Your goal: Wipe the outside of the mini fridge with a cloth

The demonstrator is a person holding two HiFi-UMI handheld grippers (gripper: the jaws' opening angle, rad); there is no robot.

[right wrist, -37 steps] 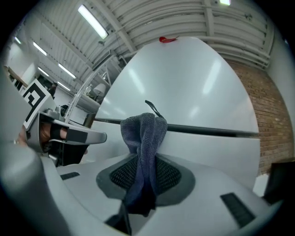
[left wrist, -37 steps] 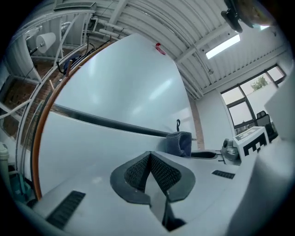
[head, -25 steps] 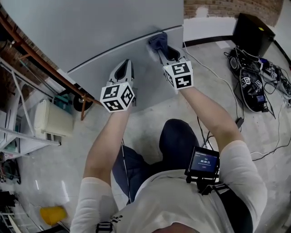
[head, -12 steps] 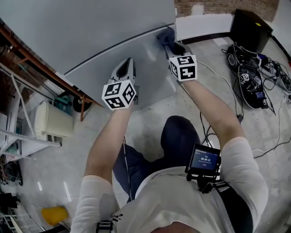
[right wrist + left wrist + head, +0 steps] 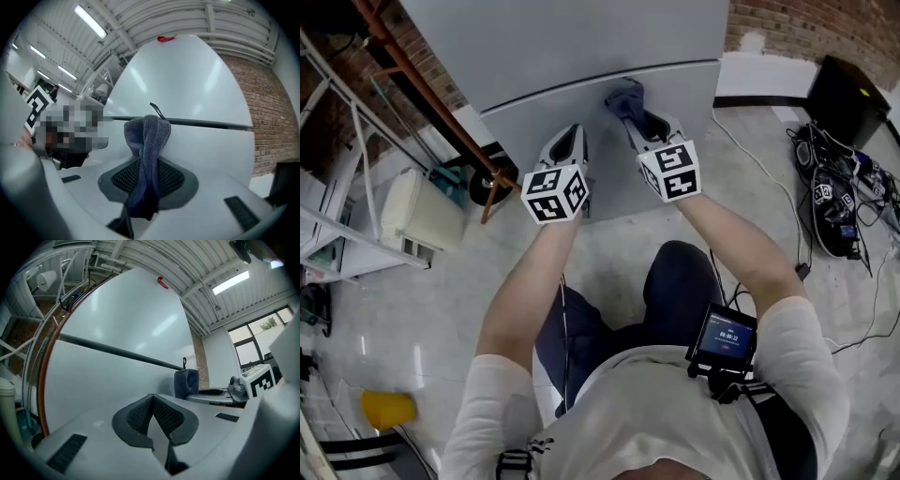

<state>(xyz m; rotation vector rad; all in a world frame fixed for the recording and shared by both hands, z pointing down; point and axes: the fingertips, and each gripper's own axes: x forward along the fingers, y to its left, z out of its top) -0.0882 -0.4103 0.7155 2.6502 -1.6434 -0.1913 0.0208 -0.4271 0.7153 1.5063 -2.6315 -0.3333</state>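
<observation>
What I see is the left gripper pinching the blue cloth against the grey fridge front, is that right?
No, it is the right gripper pinching the blue cloth against the grey fridge front; the right gripper view shows it between its fingers. The left gripper is shut and empty.

Small screen (image 5: 728, 339) on the person's chest: blue display with a clock-style row of white digits, too small to read for certain. No other text, label or brand is legible in any view.

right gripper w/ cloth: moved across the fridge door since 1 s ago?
Yes. The right gripper and its cloth slid left, away from the right edge of the fridge.
</observation>
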